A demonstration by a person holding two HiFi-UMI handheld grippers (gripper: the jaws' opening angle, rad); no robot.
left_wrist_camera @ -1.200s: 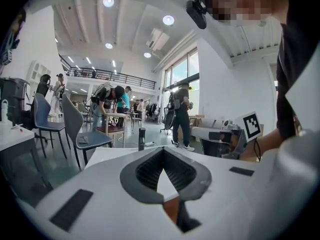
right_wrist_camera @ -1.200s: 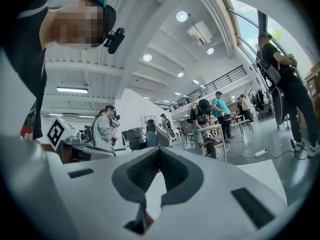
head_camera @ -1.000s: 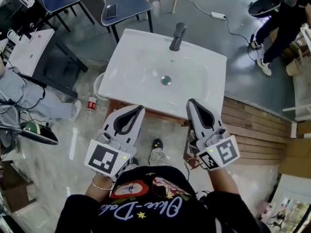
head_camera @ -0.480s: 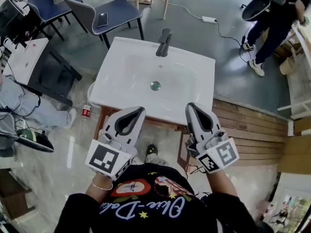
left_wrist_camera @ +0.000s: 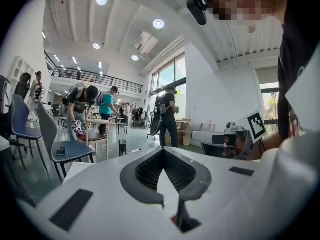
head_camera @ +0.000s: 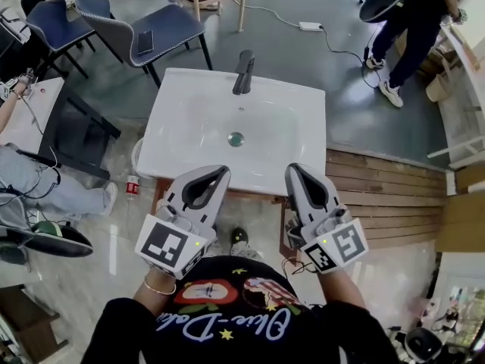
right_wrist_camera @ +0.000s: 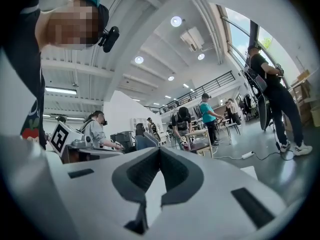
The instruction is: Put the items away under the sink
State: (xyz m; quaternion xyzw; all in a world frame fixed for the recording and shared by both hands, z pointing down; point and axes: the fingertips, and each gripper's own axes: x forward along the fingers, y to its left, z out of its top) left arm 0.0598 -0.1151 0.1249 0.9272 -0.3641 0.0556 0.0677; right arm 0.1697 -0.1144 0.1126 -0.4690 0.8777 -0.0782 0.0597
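A white sink (head_camera: 197, 120) with a dark tap (head_camera: 243, 71) and a round drain (head_camera: 236, 138) stands in front of me in the head view. My left gripper (head_camera: 220, 173) hovers over the sink's near edge, shut, with nothing in it. My right gripper (head_camera: 292, 171) is held beside it at the same height, also shut and empty. In the left gripper view the left gripper (left_wrist_camera: 162, 150) has its dark pads meeting at the tip and points level across the room. The right gripper (right_wrist_camera: 160, 149) looks the same in its own view. The space under the sink is hidden.
A small bottle (head_camera: 132, 184) and a white basket (head_camera: 137, 154) are on the floor left of the sink. Behind it stand grey chairs (head_camera: 163, 29), one bearing a phone (head_camera: 144, 42). A wooden slatted platform (head_camera: 379, 196) lies to the right, a black desk (head_camera: 76, 131) to the left. A person (head_camera: 409, 10) stands at the back right.
The sink has slid left and looks smaller in the head view as my viewpoint rose. Both grippers came up slightly over its near edge and stay shut.
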